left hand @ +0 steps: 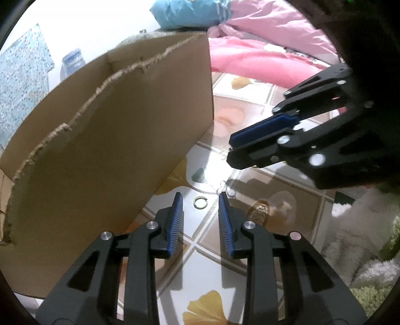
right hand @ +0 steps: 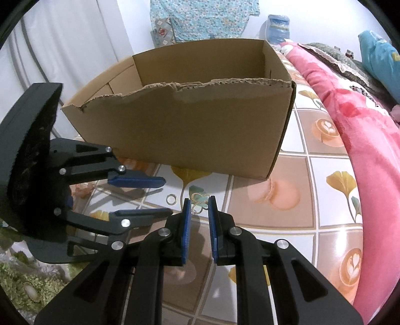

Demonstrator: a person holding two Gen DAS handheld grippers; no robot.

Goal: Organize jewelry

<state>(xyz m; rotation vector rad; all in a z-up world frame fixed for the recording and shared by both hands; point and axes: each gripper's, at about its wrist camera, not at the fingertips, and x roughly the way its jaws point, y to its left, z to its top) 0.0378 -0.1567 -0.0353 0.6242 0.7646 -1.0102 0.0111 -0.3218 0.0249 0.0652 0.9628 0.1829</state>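
our left claw [left hand: 201, 200] gapes empty just short of a small gold ring [left hand: 200, 202] on the tiled desk [left hand: 250, 252]; our right claw [right hand: 200, 200] pinches a light, slippery gold filigree pendant [right hand: 198, 198] by its edges, before the torn brown cardboard box [right hand: 190, 130].

A home, likely a bedroom: a pink quilt [right hand: 350, 120] and blue bedding [left hand: 185, 12] lie at the far side beside a tablecloth [right hand: 295, 205] patterned with macarons and coffee cups.

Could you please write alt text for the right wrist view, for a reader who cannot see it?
The right gripper holds a gold clover-shaped jewelry piece between its fingers, above a patterned tablecloth. Behind stands an open cardboard box; the left gripper is at left.
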